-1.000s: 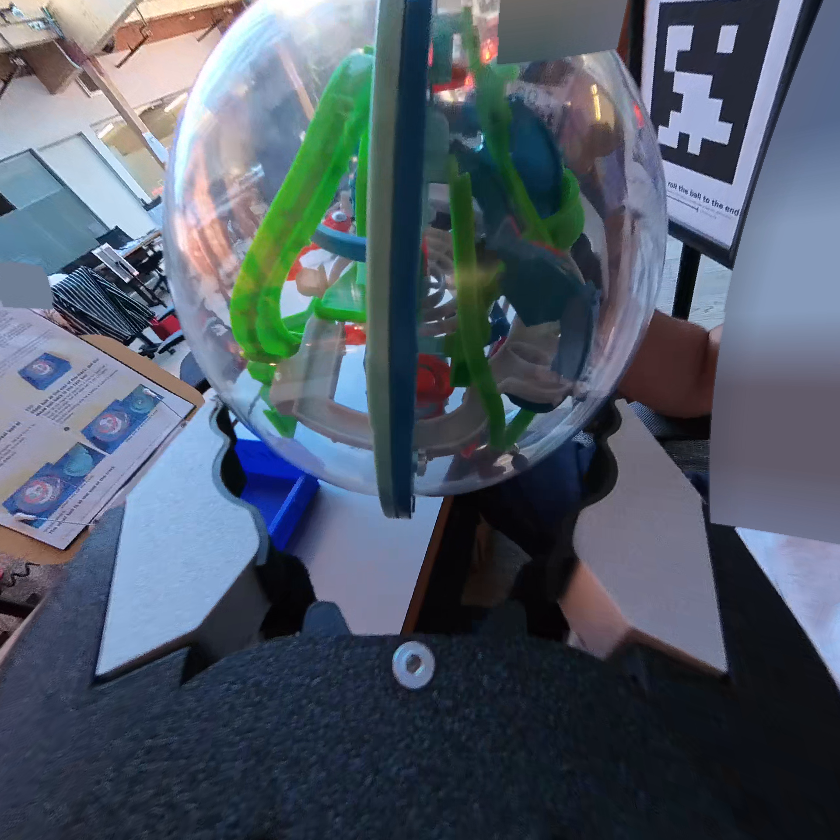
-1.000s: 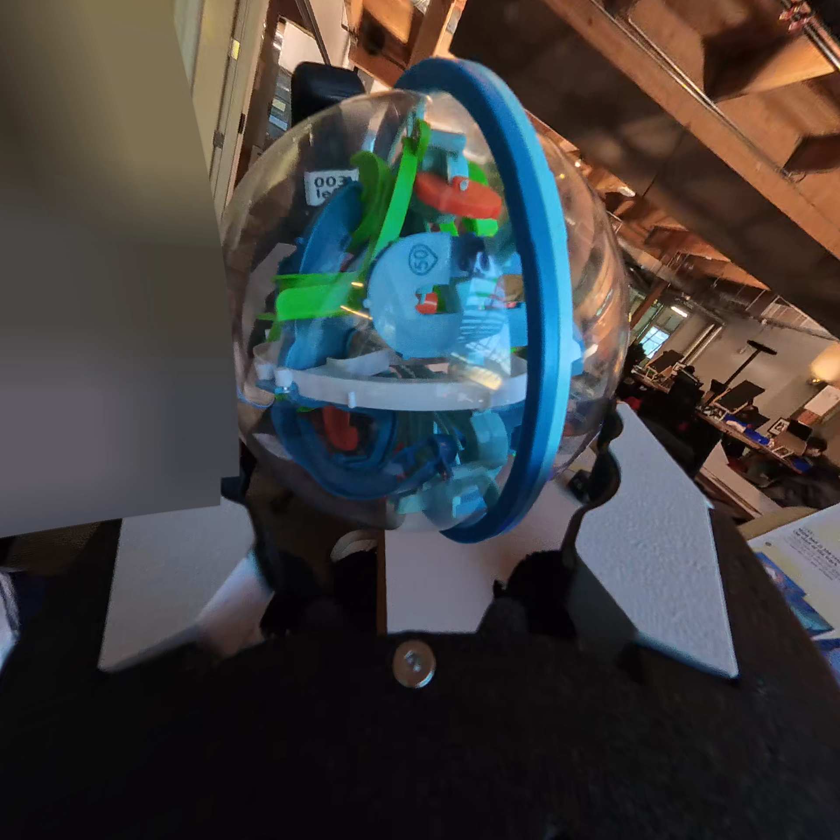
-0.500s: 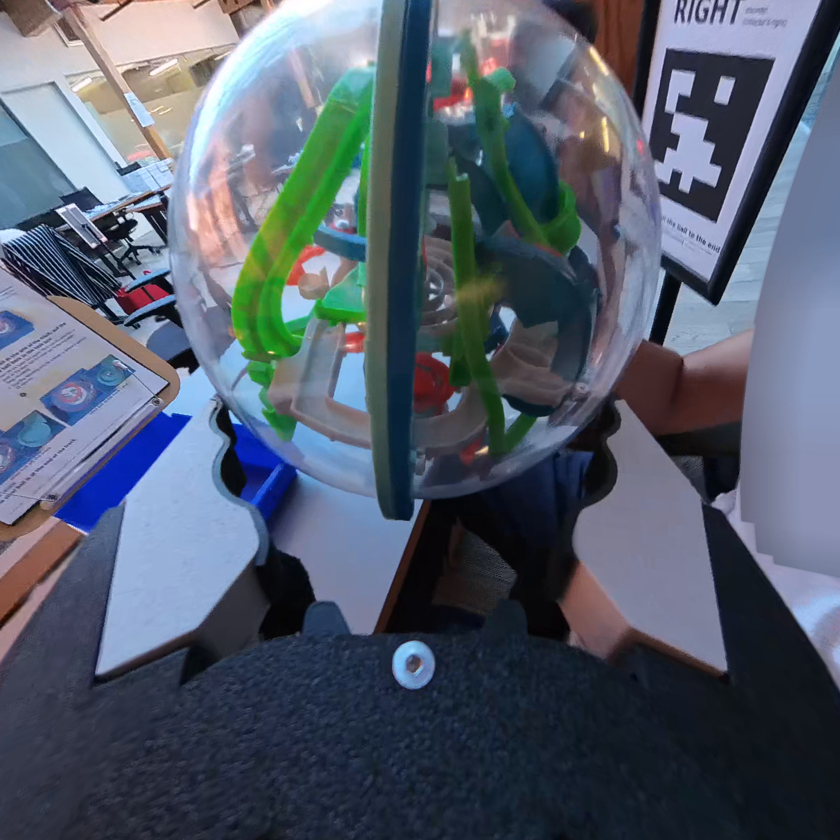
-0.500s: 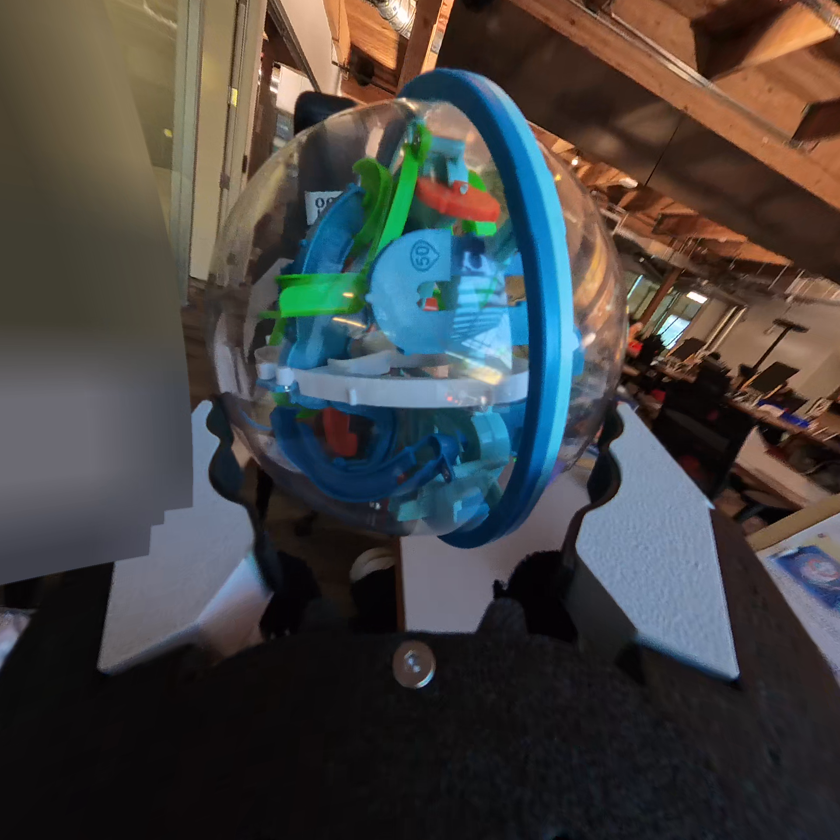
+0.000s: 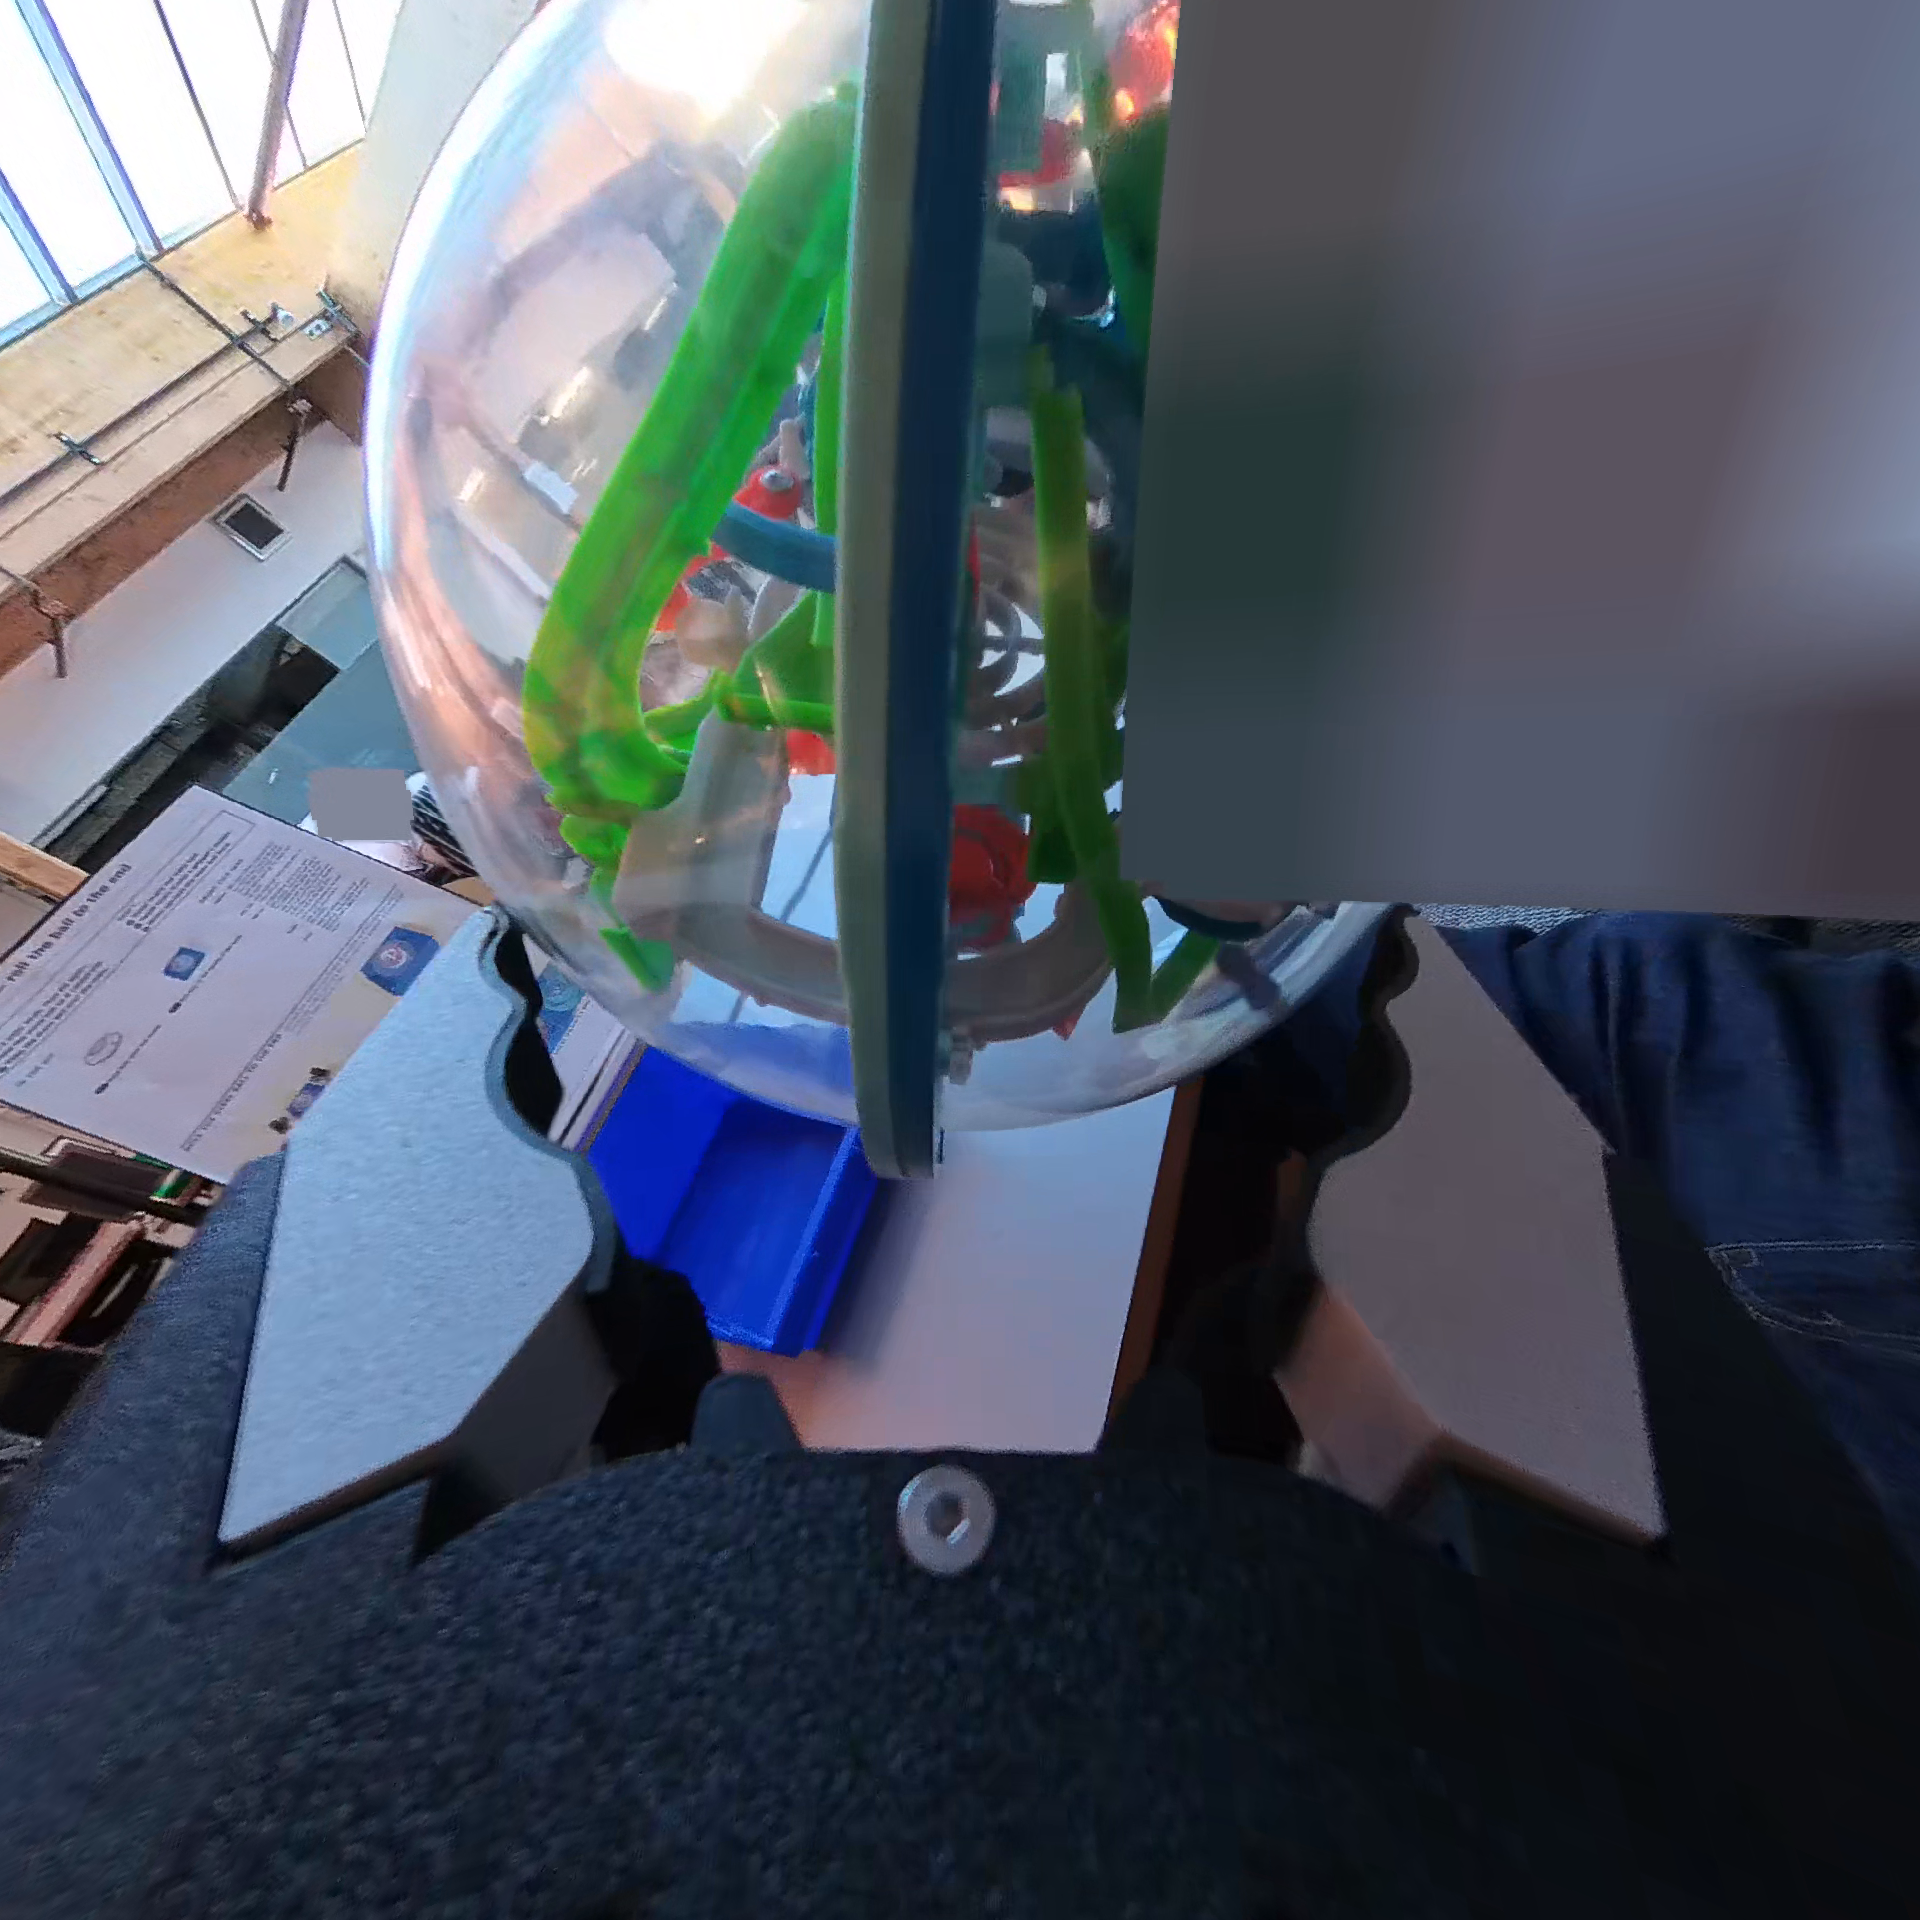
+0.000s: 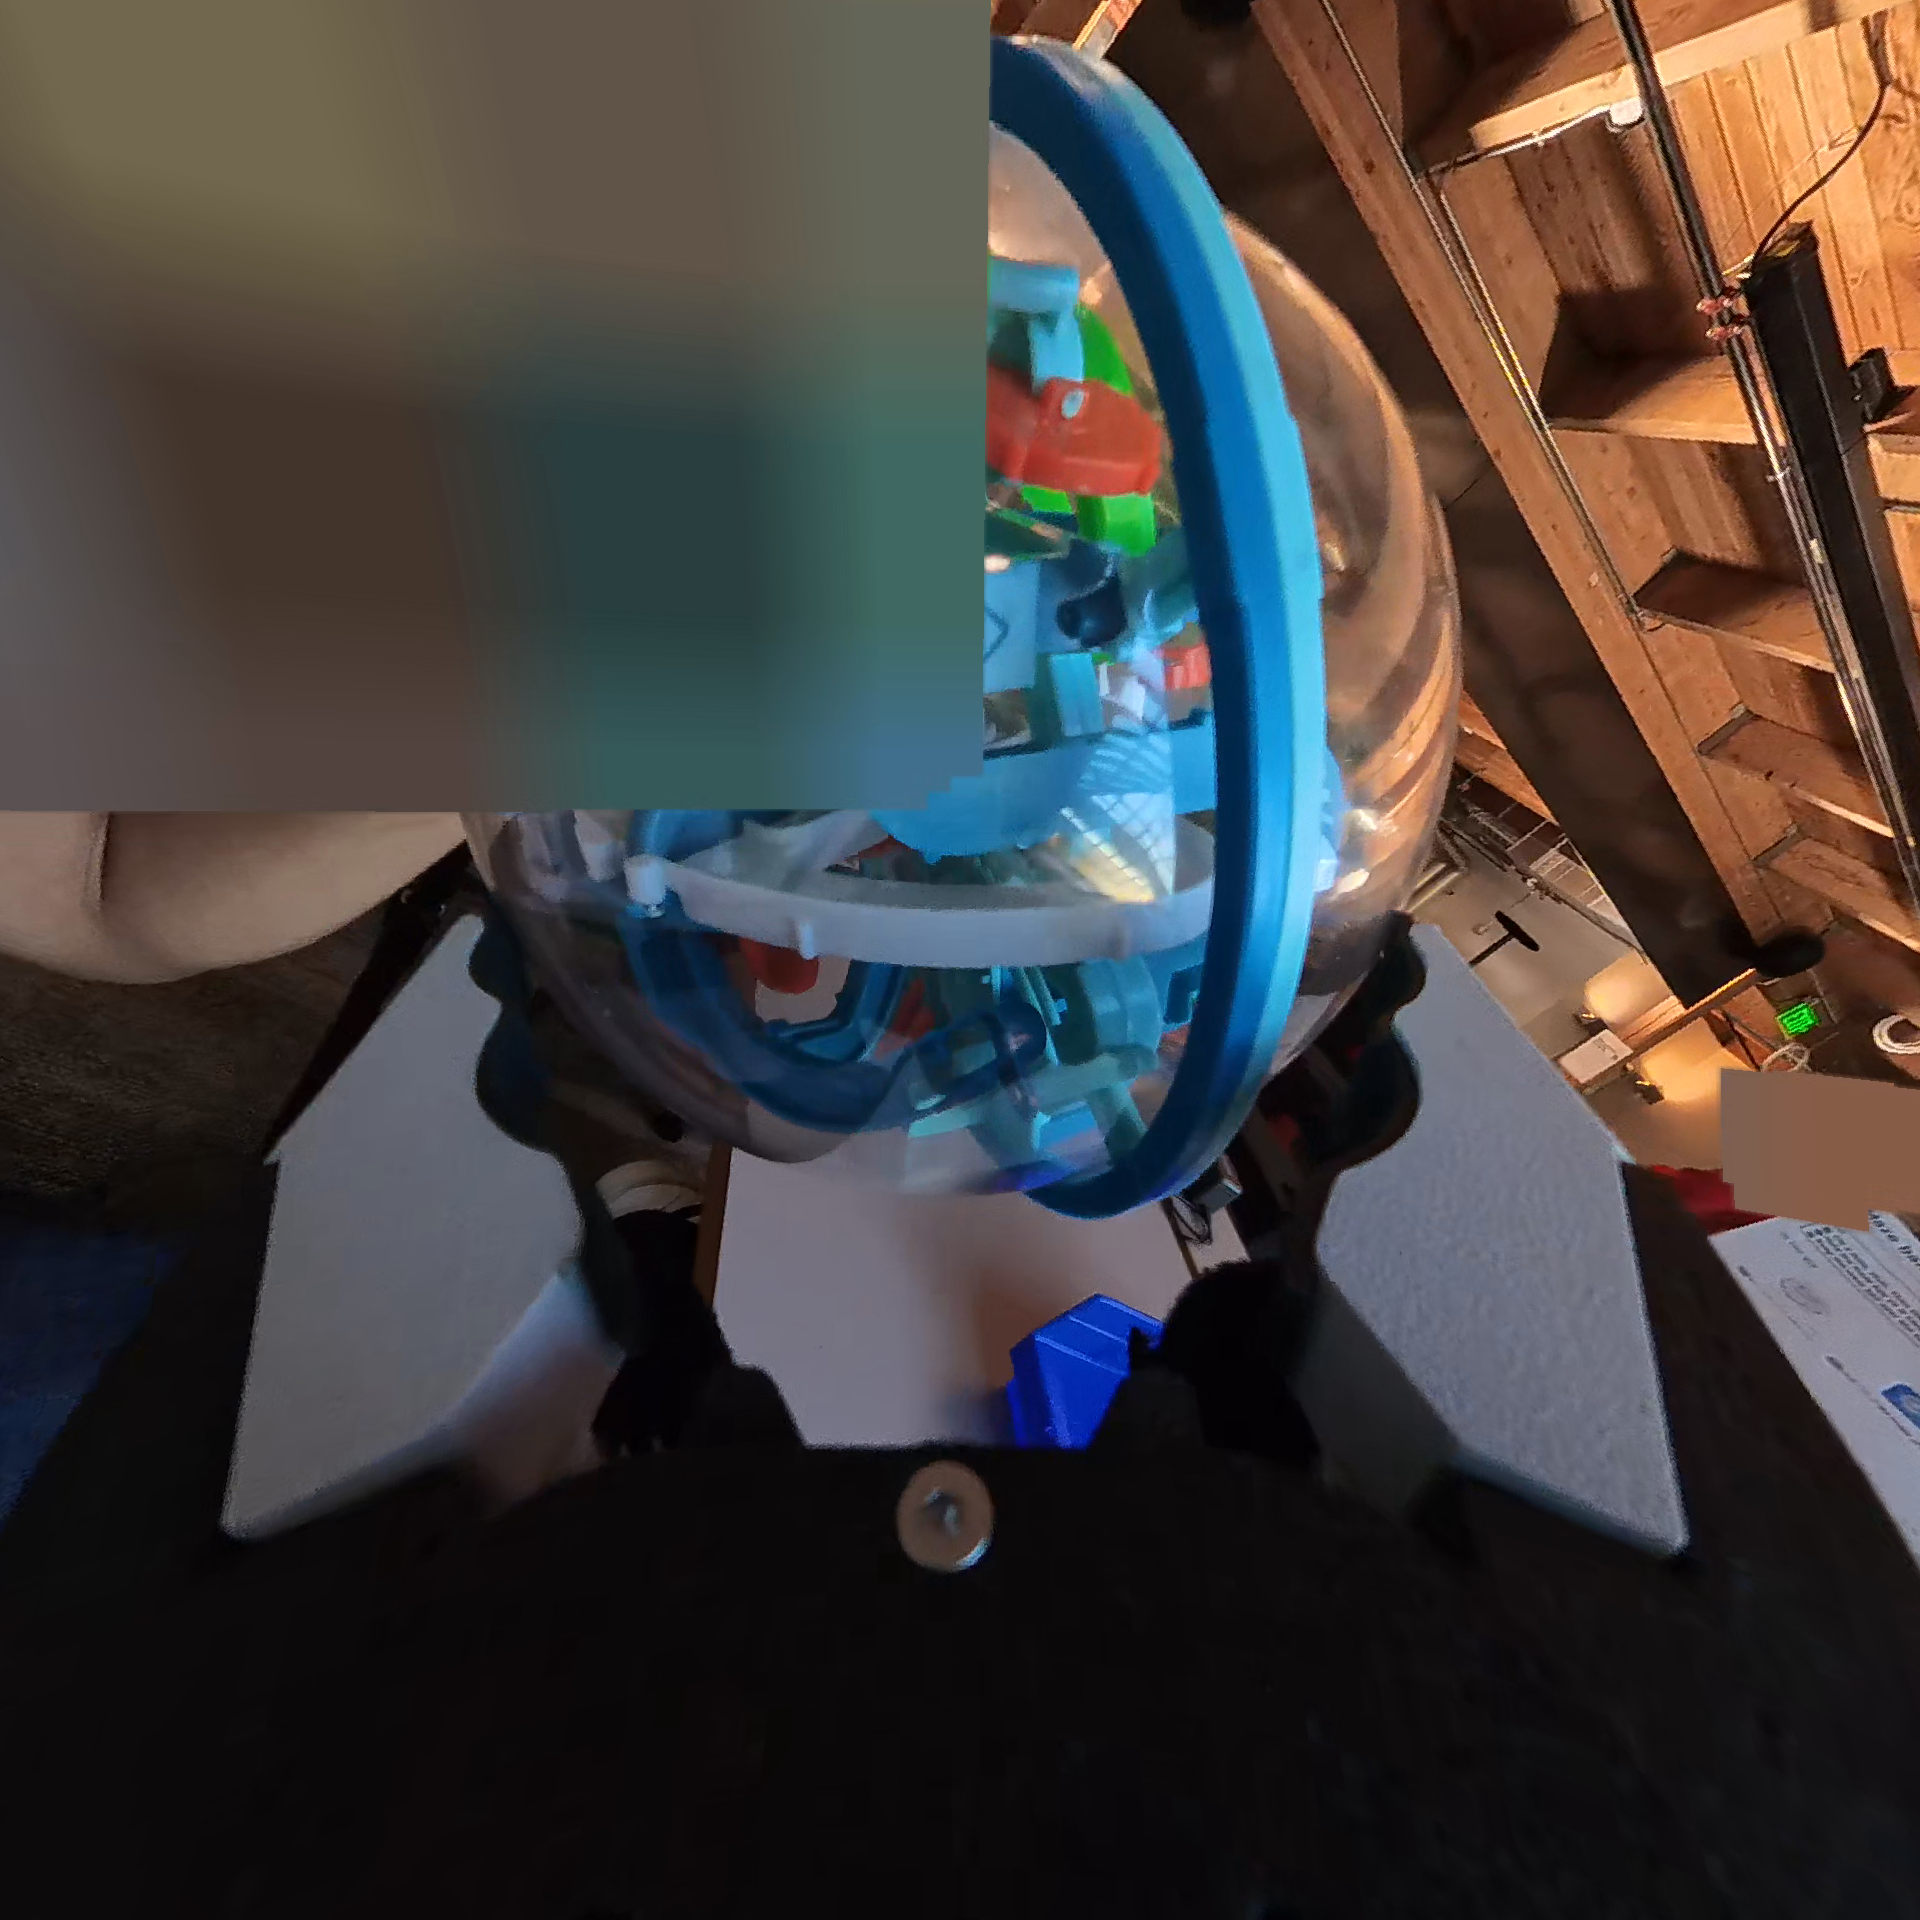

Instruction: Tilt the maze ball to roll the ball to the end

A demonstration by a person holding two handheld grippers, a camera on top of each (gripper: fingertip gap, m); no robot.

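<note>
Left claw and right claw both gripping the maze ball between spread fingers, hanging it above the desk and empty blue tray

The clear plastic maze ball with its blue equator ring ran off the top edge in the left wrist view, and a blur patch covered its right part. In the right wrist view a blur patch hid its upper left. The small rolling ball inside could not be made out, and the blue plastic stand lay partly hidden behind the gripper body.
</note>
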